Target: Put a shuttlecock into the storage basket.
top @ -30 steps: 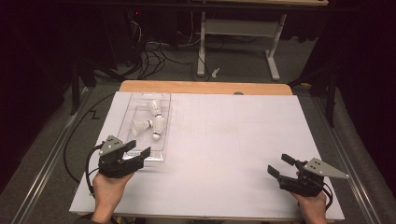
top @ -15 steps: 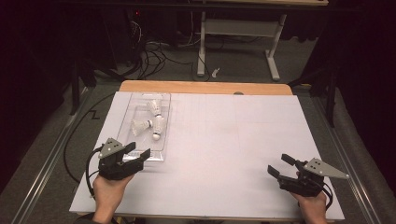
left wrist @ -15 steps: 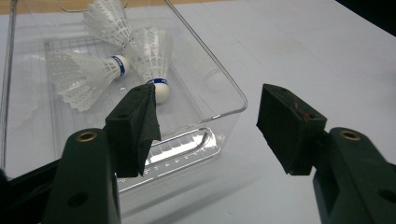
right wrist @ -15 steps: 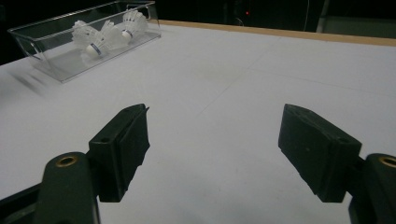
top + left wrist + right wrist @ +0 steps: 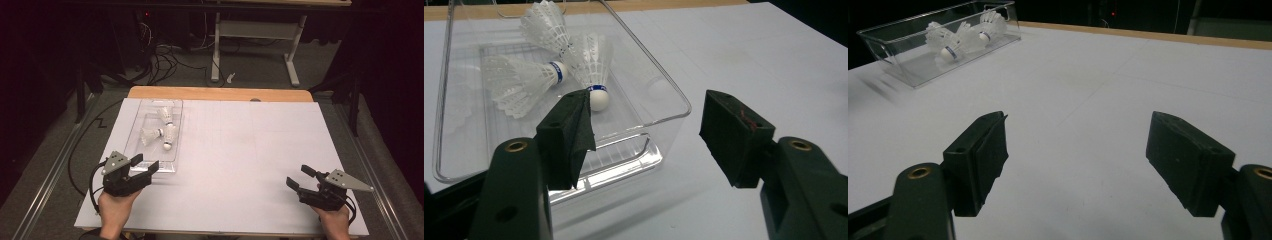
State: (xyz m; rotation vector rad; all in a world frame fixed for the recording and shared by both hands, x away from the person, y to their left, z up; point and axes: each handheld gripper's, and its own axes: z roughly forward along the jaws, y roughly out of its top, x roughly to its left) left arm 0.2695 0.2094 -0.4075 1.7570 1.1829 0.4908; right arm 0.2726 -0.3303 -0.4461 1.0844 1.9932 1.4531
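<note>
A clear plastic tray (image 5: 150, 162) lies on the left of the white table top, with three white shuttlecocks in it. One shuttlecock (image 5: 591, 65) points its cork at the near wall, another (image 5: 524, 82) lies to its left, and the third (image 5: 546, 25) sits behind them. My left gripper (image 5: 145, 163) is open at the tray's near end, and in the left gripper view its jaws (image 5: 646, 127) straddle the near right corner of the tray (image 5: 674, 105) with nothing held. My right gripper (image 5: 298, 176) rests open and empty at the near right, far from the tray (image 5: 903, 75).
The white sheet (image 5: 240, 150) covers a wooden table whose bare edge (image 5: 220, 93) shows at the back. A white table frame (image 5: 255, 35) and cables (image 5: 165, 55) stand on the floor beyond. A rail (image 5: 45, 175) runs along the left side.
My left gripper has drifted slightly back toward the near edge of the table. The right gripper and the shuttlecocks have stayed put.
</note>
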